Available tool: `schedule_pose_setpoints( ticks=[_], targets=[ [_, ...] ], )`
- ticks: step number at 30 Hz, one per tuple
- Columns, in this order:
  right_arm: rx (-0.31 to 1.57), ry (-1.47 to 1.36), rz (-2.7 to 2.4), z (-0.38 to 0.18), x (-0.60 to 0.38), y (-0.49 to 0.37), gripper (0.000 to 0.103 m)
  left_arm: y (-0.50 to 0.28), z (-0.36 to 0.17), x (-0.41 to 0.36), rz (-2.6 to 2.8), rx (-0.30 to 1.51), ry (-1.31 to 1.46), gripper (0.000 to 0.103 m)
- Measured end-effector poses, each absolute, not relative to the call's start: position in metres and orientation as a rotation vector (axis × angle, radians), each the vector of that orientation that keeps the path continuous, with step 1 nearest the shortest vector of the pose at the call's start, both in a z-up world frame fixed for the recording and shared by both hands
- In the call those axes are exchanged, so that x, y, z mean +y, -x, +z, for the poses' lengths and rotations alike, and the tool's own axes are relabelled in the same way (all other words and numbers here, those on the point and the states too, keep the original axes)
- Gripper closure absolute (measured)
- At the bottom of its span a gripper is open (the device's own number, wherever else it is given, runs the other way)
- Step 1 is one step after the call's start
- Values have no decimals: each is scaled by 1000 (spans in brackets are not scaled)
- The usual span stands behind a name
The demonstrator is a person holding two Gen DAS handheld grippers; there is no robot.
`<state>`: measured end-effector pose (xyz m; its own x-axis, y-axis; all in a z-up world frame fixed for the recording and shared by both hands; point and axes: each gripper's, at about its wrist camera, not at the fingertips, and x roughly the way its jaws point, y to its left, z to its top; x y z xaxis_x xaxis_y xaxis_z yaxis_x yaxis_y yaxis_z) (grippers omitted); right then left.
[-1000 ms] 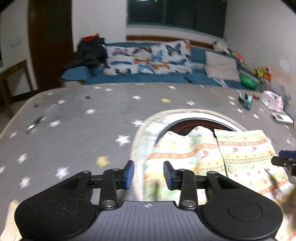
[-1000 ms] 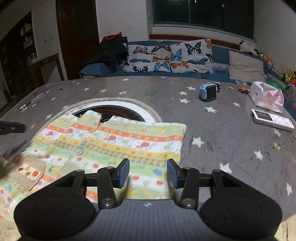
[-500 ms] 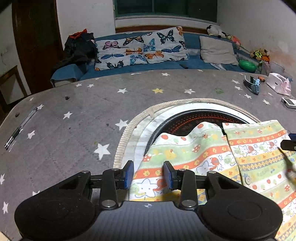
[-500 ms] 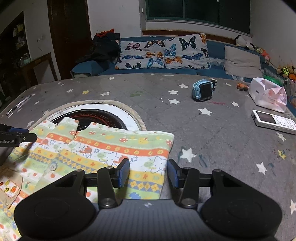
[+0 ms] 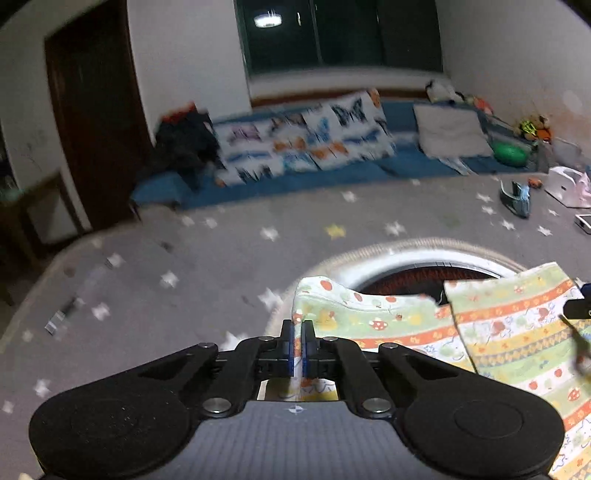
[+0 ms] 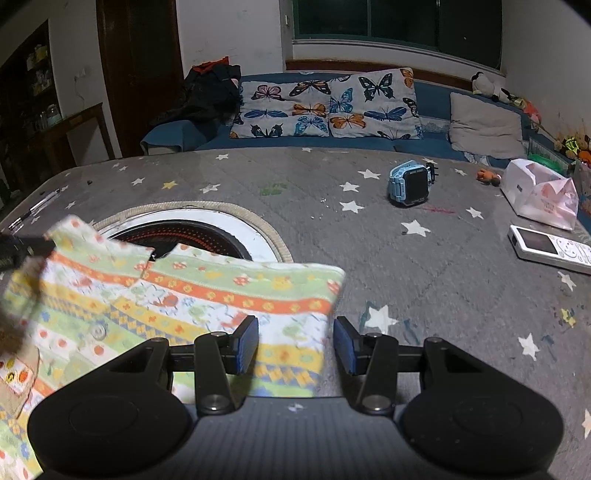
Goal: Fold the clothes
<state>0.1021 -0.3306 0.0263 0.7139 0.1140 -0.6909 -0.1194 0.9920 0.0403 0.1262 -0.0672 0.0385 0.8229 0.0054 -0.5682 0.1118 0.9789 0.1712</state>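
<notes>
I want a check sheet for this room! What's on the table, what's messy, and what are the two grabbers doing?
Surface: grey star-patterned cover with a round ringed opening.
Job's things: striped printed garment lying flat, partly over the opening.
Clutter: blue watch, white remote, white bag, pen.
Grippers: left gripper has just closed its jaws on the garment's corner; right gripper has open jaws either side of the garment's edge, not pinching.
Cables: nothing seen.
Surroundings: blue sofa with butterfly cushions, dark clothes pile, dark window, brown door.
</notes>
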Motion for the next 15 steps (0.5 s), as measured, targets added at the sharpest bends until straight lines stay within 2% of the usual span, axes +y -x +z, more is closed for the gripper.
schedule_pose_setpoints(
  ticks=[6,8,10,11,12,15],
  targets=[
    [753,7,131,29,-328,-103,57,-135,34,-60,-11,640,-209,85],
    [744,15,141,31,-326,-102,57,-137,34,-53,6,644,-185,85],
    [739,27,151,33,-323,-101,57,-138,34,-47,-1,654,-166,75],
    [737,29,155,33,-322,-102,57,-138,34,-45,-10,660,-159,63],
    [736,32,157,33,-321,-102,57,-138,33,-42,-19,666,-154,60],
    [739,32,168,32,-316,-104,57,-138,27,-40,-11,681,-181,60]
  ],
)
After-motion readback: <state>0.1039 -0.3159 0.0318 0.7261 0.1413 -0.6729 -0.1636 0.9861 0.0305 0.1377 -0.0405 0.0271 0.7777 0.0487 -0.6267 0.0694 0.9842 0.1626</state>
